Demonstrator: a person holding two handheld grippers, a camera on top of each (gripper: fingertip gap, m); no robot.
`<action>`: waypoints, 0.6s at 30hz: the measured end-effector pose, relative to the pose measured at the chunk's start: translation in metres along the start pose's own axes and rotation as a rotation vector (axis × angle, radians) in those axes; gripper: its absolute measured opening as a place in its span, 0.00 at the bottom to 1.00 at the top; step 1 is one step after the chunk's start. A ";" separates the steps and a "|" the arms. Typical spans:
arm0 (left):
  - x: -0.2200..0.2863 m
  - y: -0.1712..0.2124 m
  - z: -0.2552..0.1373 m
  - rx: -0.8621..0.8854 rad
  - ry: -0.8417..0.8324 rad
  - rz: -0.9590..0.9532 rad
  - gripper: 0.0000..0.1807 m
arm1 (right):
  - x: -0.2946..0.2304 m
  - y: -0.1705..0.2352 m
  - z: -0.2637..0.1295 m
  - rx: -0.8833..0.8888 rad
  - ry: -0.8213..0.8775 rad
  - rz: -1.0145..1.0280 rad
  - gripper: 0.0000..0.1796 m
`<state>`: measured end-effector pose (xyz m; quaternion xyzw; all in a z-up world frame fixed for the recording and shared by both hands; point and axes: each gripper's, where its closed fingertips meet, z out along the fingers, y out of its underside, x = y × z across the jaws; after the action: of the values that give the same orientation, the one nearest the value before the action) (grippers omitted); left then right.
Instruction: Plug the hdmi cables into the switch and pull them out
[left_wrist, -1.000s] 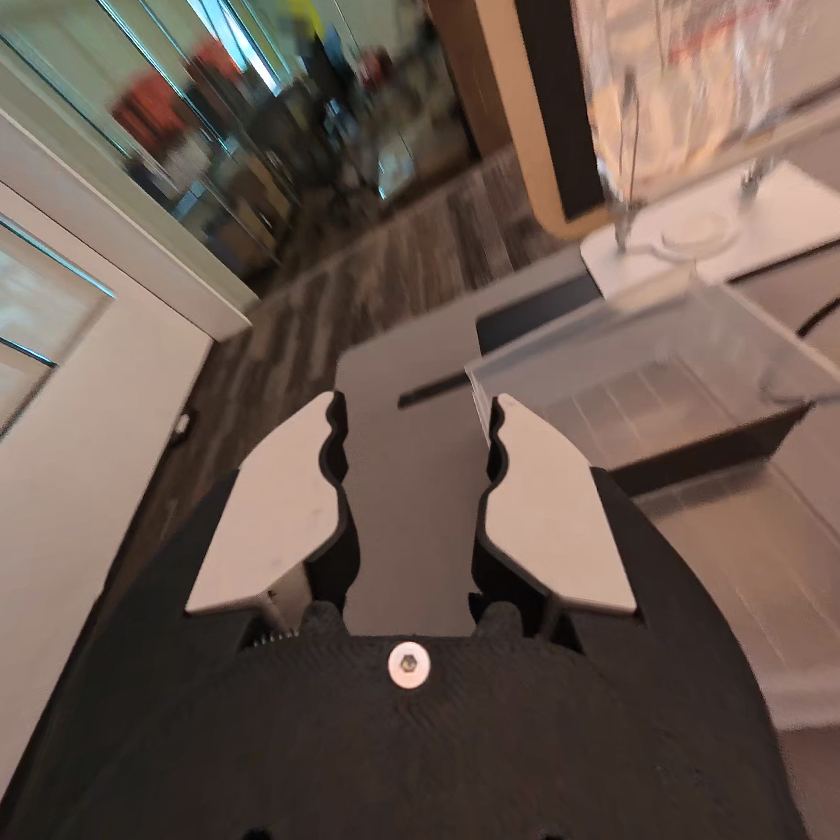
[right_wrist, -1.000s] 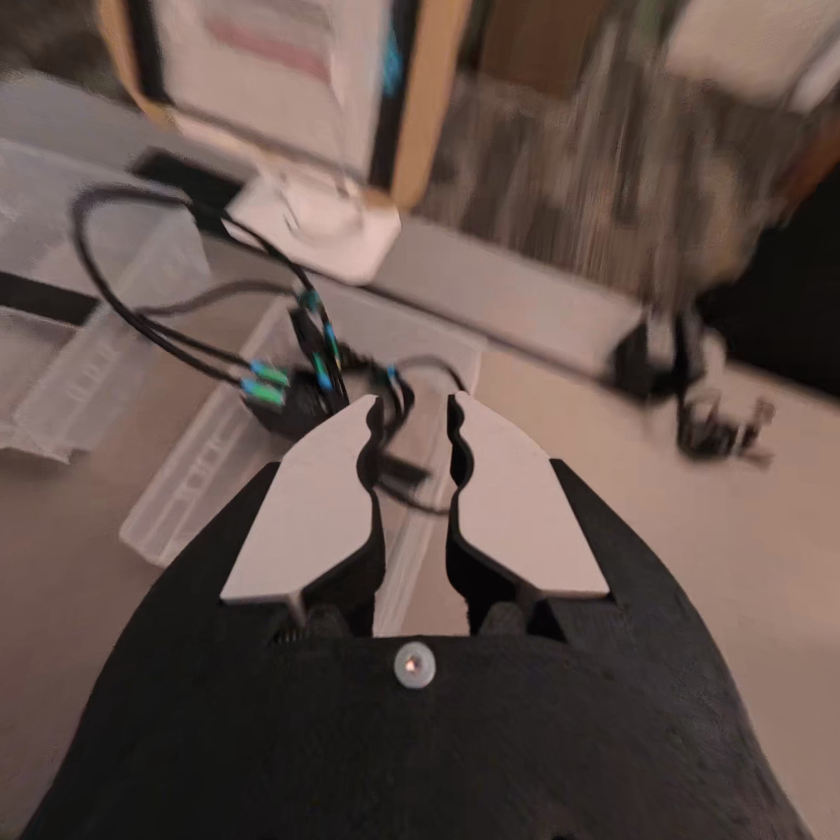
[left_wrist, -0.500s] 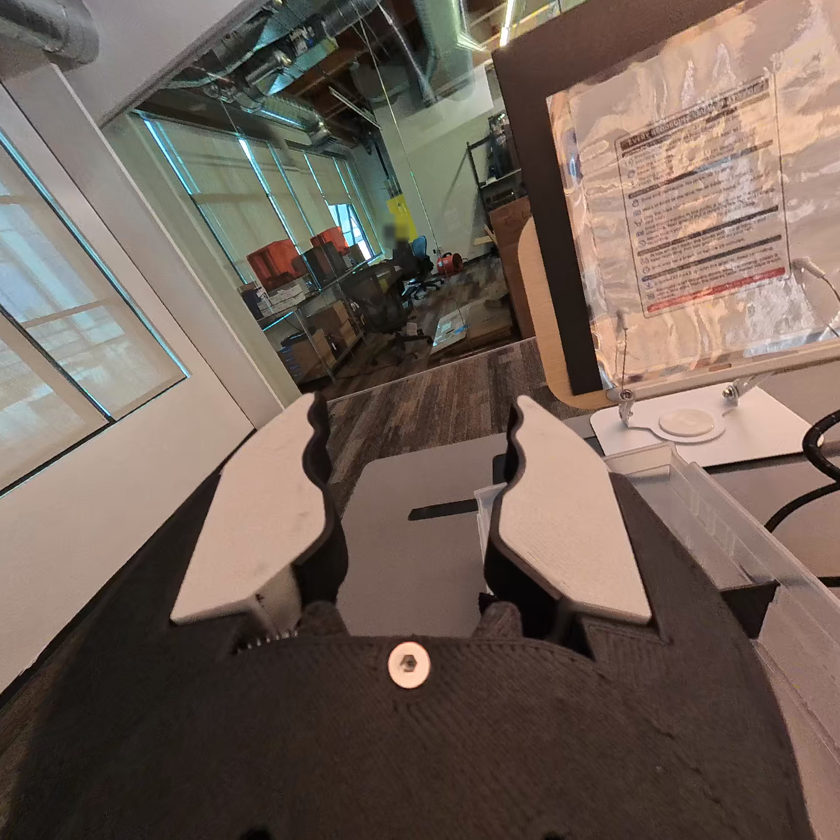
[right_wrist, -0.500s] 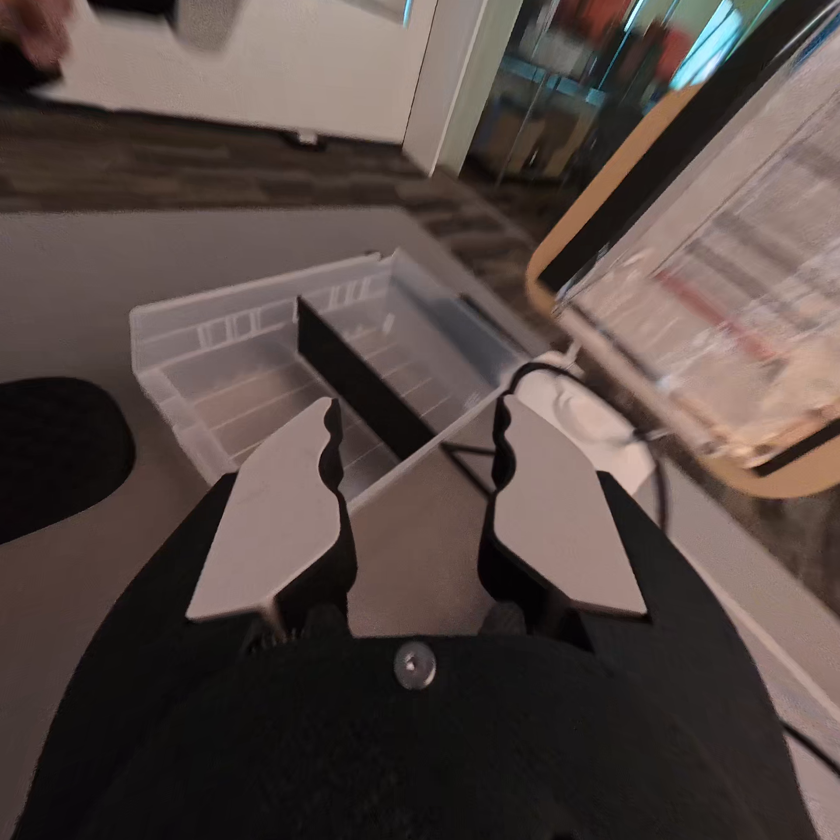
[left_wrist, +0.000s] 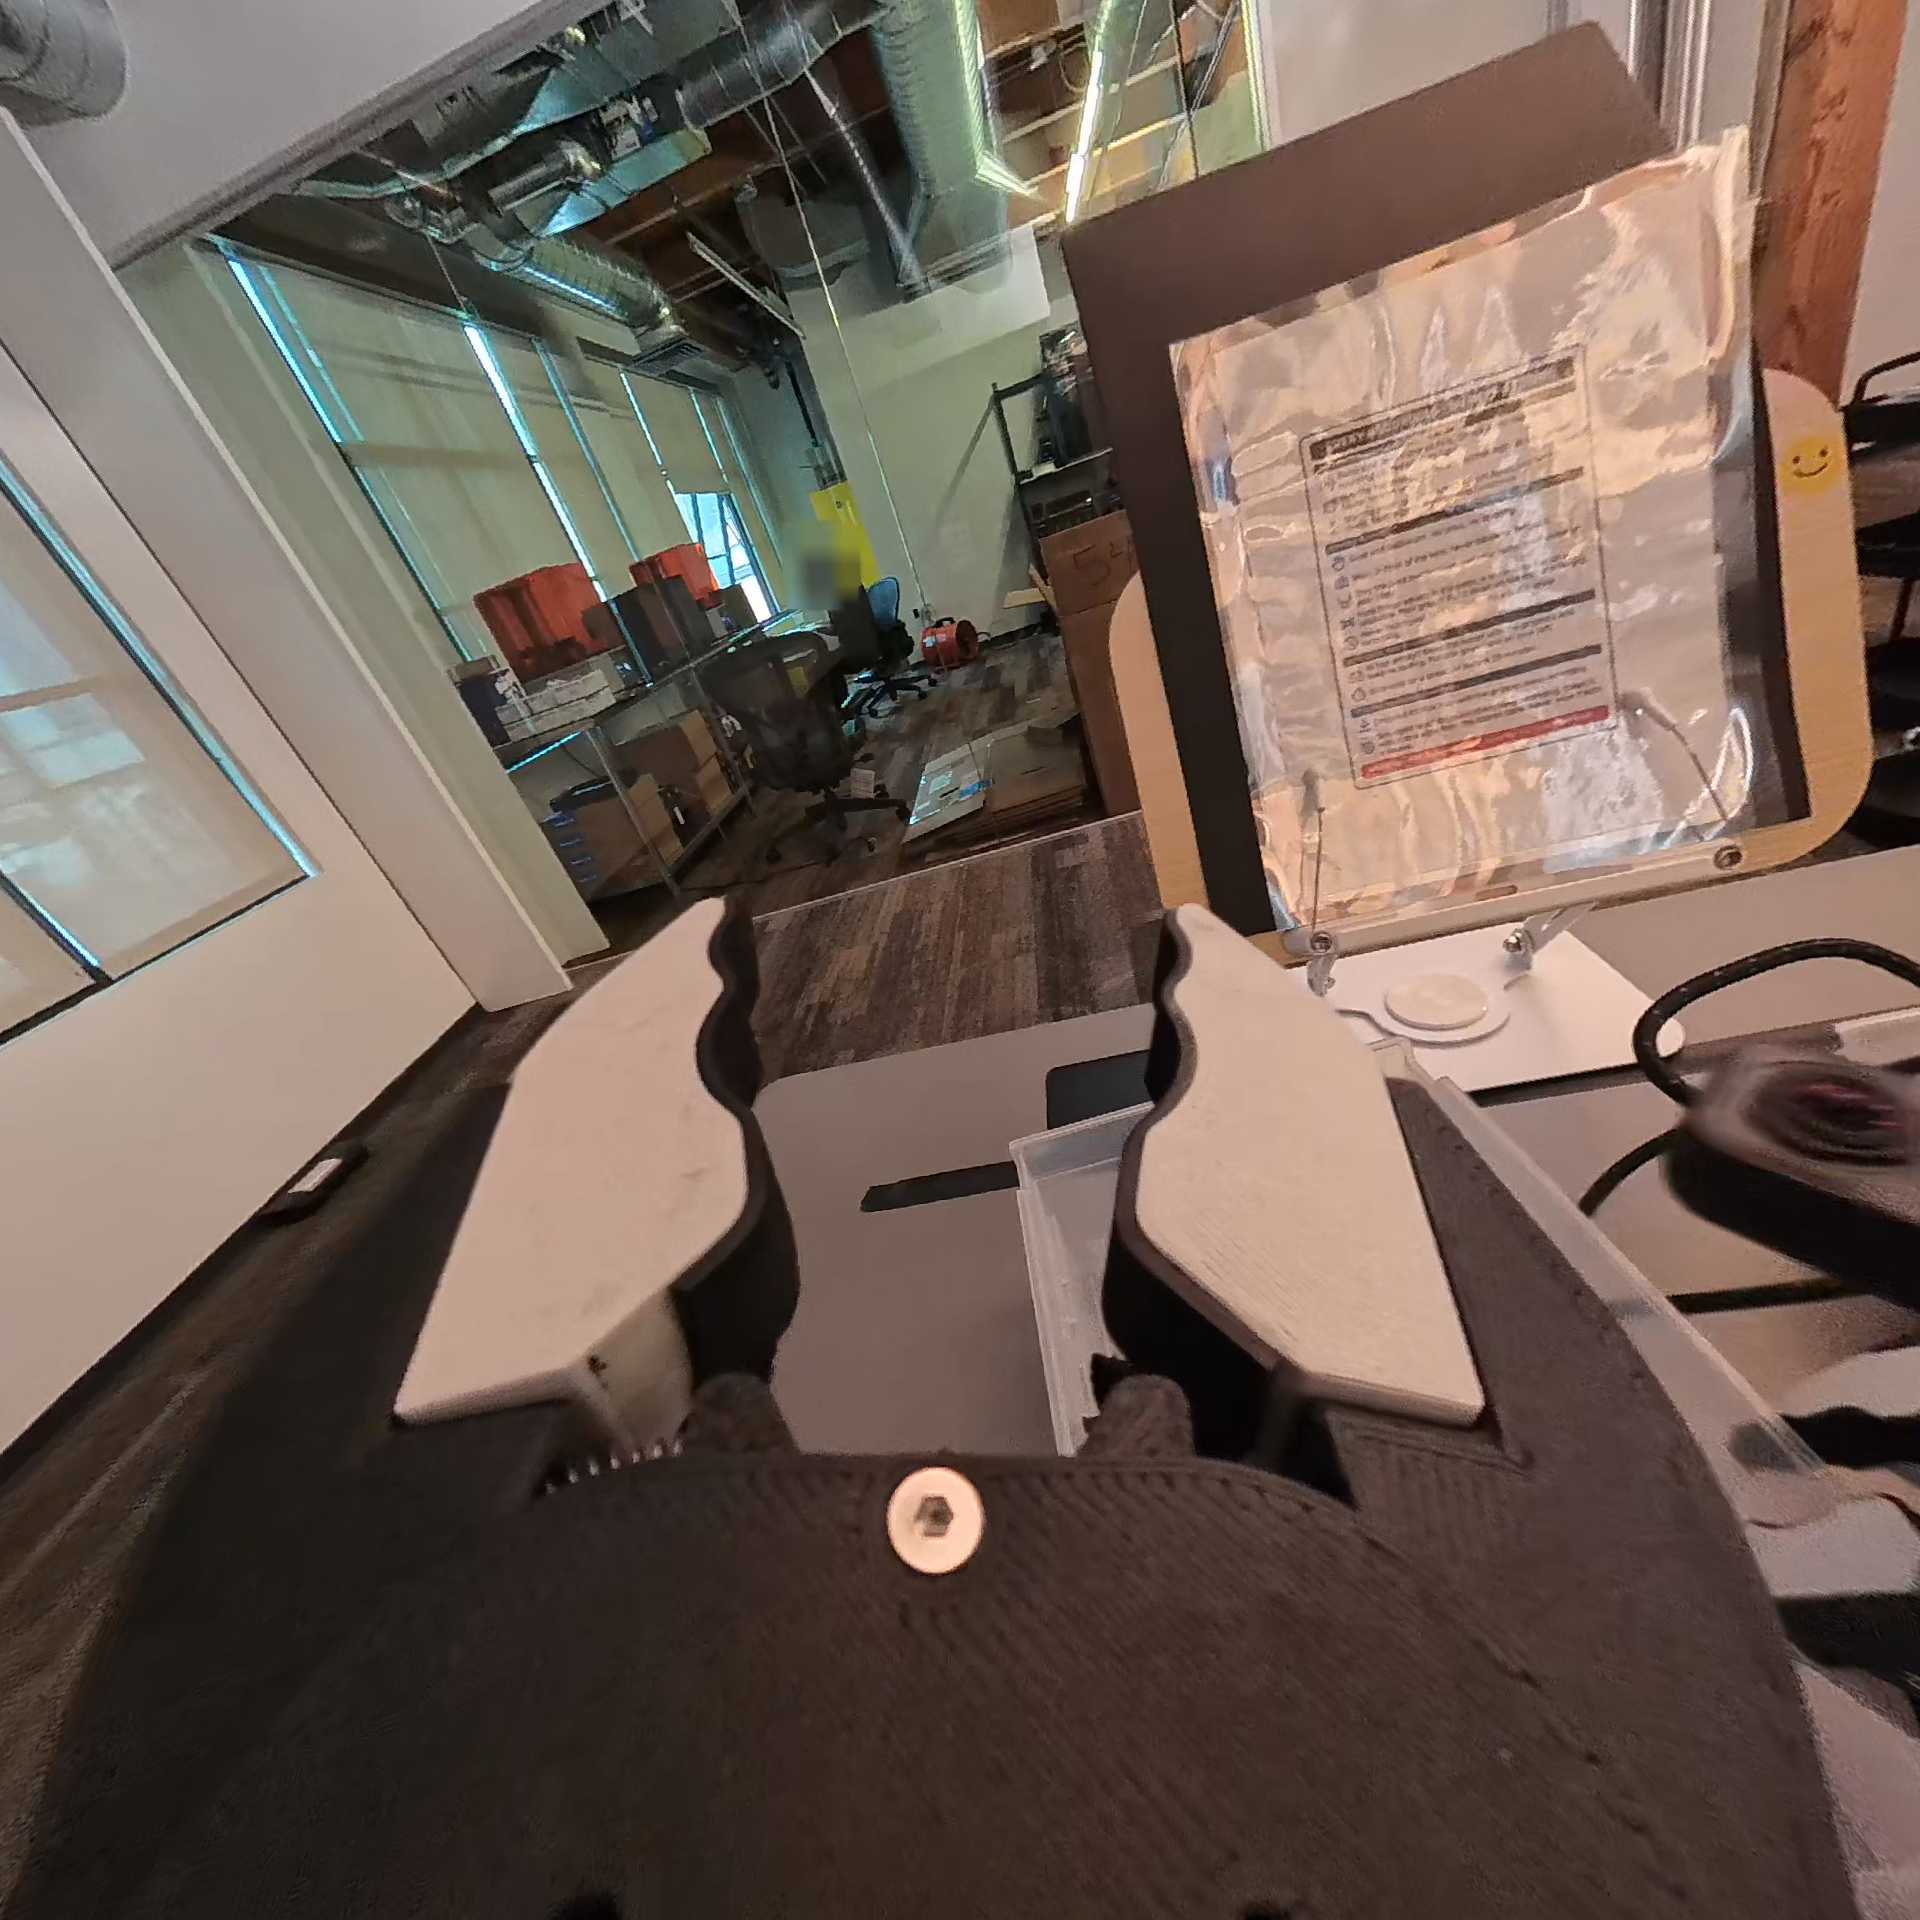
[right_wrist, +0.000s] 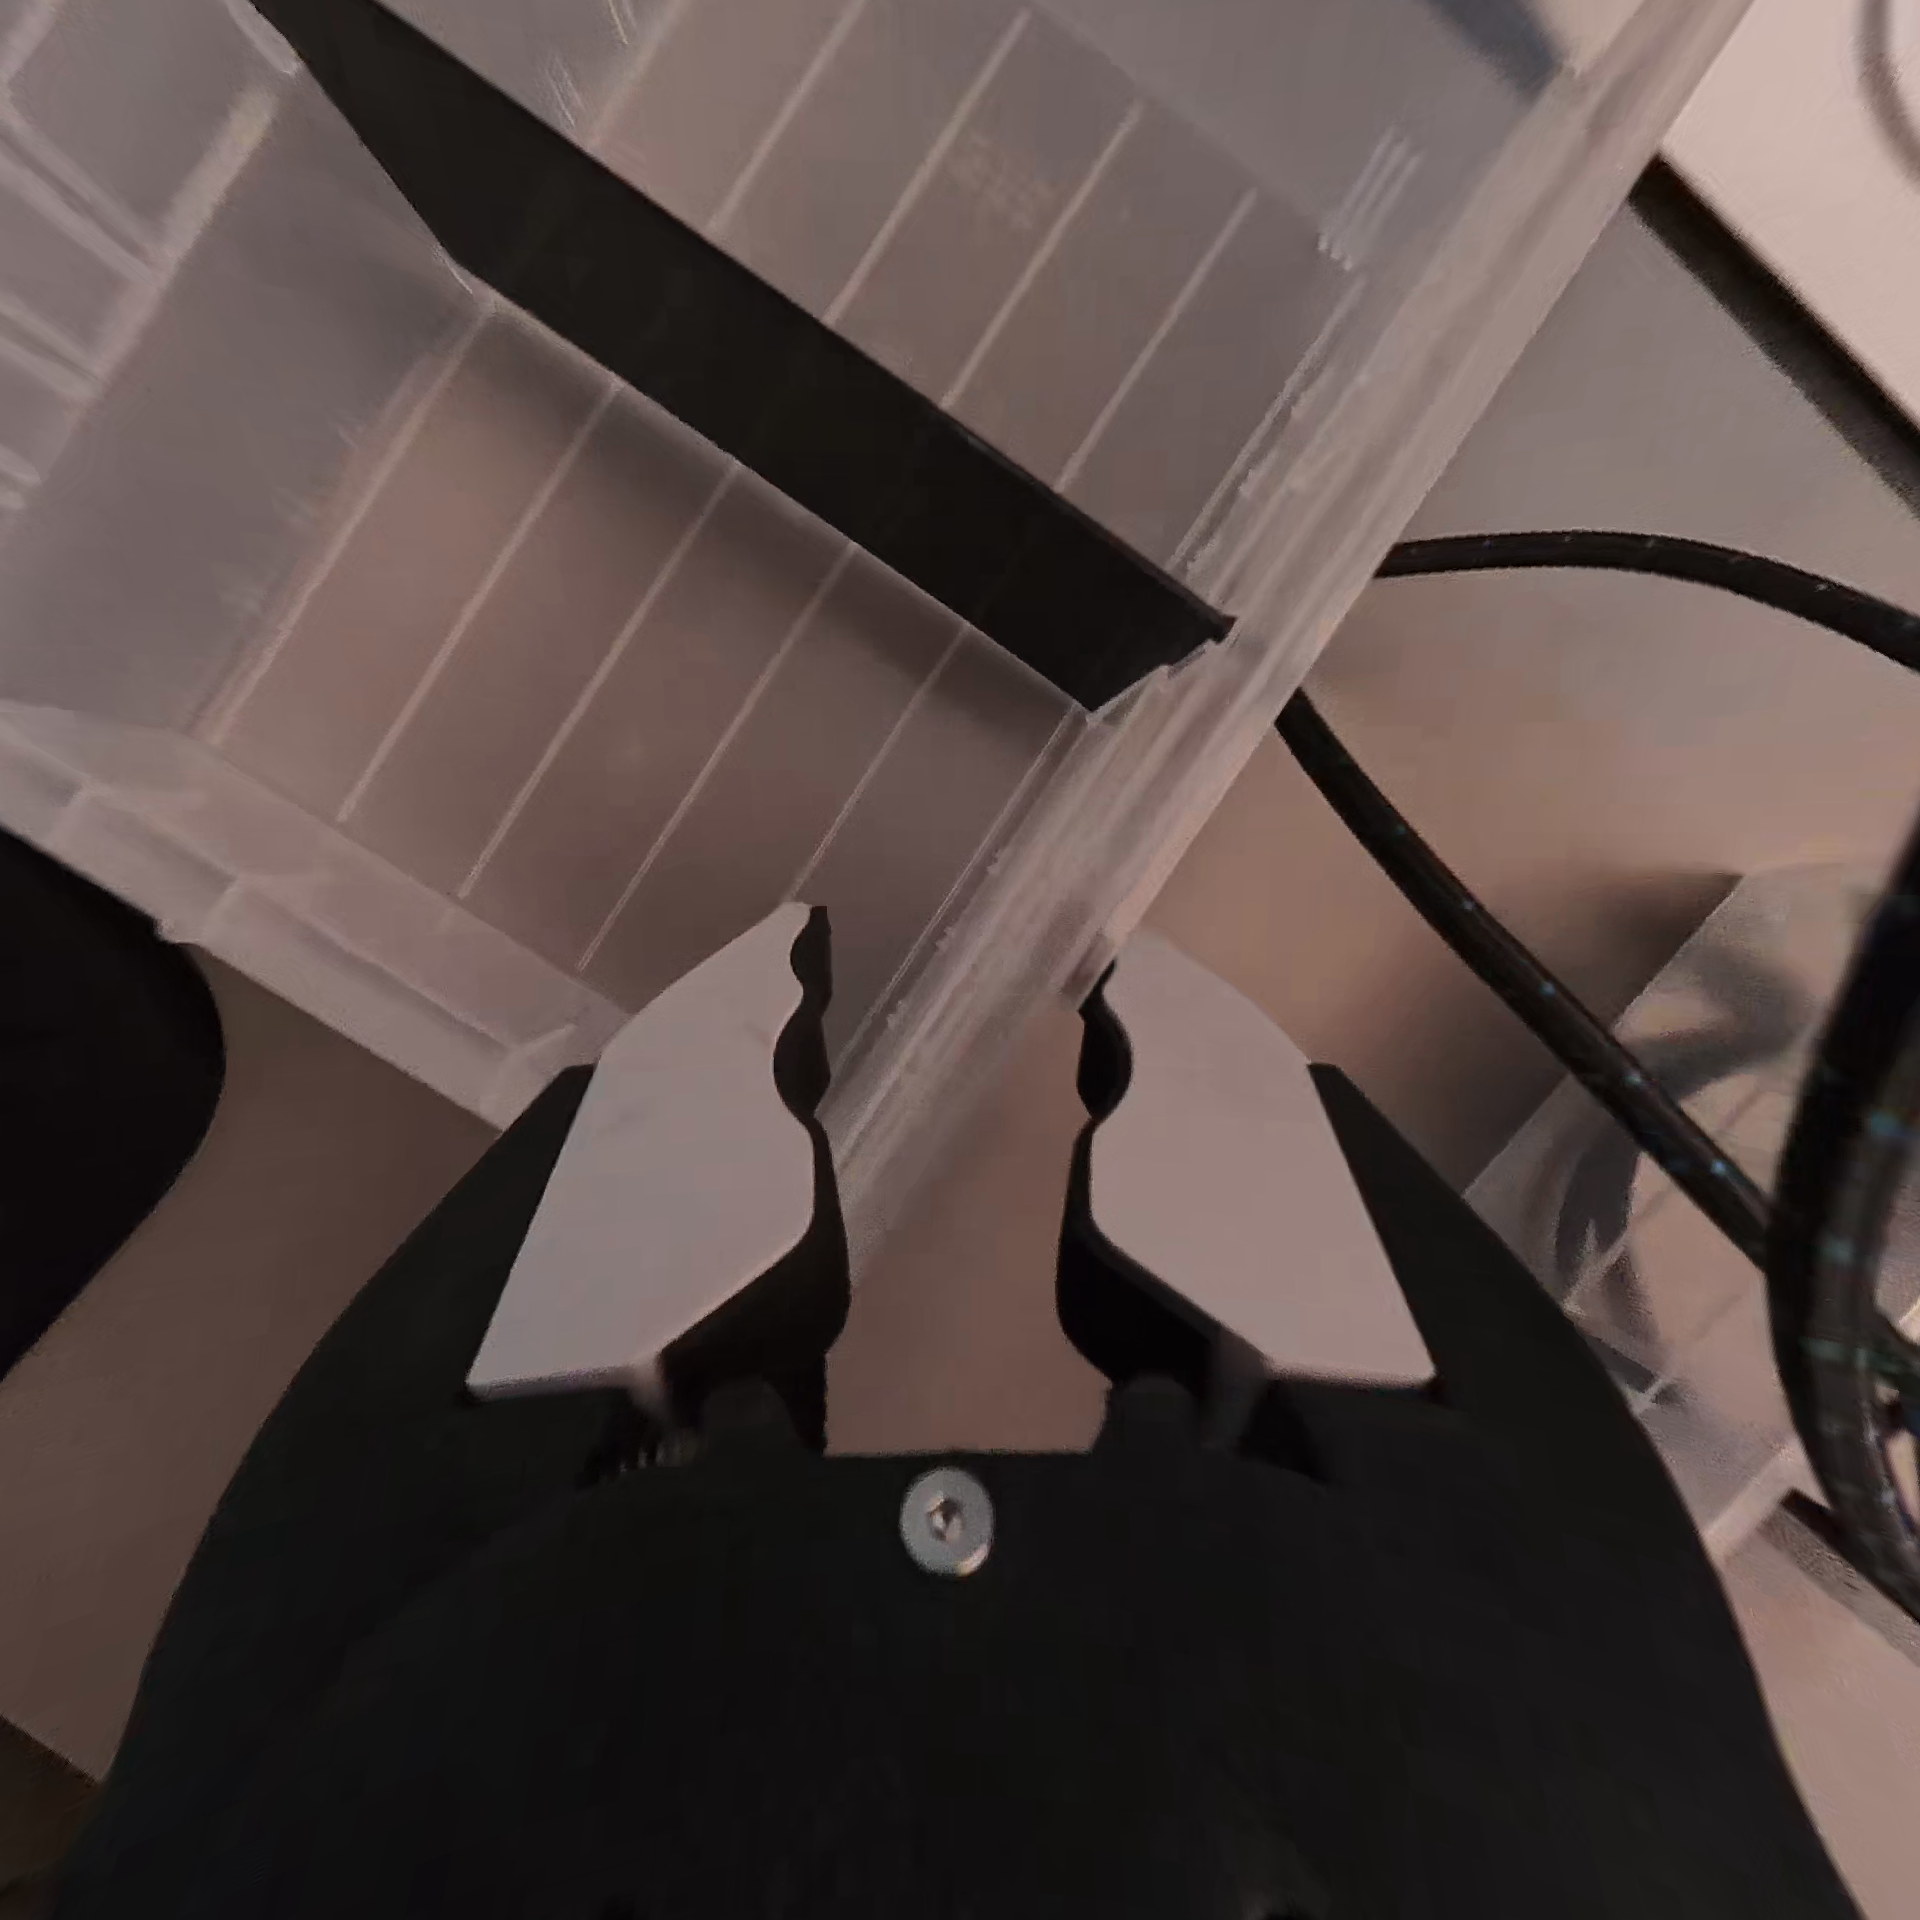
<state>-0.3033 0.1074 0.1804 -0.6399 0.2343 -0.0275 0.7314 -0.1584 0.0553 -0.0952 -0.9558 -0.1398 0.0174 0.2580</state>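
Note:
My left gripper (left_wrist: 951, 925) is open and empty, held over the near left corner of a clear plastic bin (left_wrist: 1049, 1247). My right gripper (right_wrist: 956, 956) is open and straddles the side wall of that clear bin (right_wrist: 1195, 665); one finger is inside and one outside, and the wall hides the right fingertip. A black HDMI cable (right_wrist: 1455, 904) runs across the table just right of that wall. It also shows in the left wrist view (left_wrist: 1714, 956). No switch is in view. The right gripper shows blurred at the left wrist view's right edge (left_wrist: 1818, 1132).
A black divider (right_wrist: 779, 343) splits the bin into two compartments. A second clear bin (right_wrist: 1683, 1060) at the right holds a bundle of black cables (right_wrist: 1849, 1195). A sign in a plastic sleeve on a white stand (left_wrist: 1455, 644) stands behind the table. A dark shape (right_wrist: 94, 1039) lies at the left.
My right gripper swung from the cables to the divided bin, dropped onto its side wall, and its jaws narrowed. My left gripper tilted up to look across the room and opened wider.

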 end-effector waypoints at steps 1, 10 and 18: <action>0.000 0.000 -0.001 0.001 0.007 -0.006 0.40 | 0.004 0.001 0.004 -0.045 0.026 -0.012 0.26; -0.012 -0.003 -0.009 0.006 0.026 -0.051 0.39 | 0.021 0.005 0.030 -0.321 0.014 0.039 0.19; -0.007 -0.003 -0.008 0.003 0.055 -0.042 0.38 | -0.023 -0.008 0.034 -0.374 -0.170 0.089 0.16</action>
<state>-0.3117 0.1021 0.1849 -0.6426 0.2405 -0.0607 0.7249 -0.1861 0.0717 -0.1213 -0.9874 -0.1195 0.0832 0.0626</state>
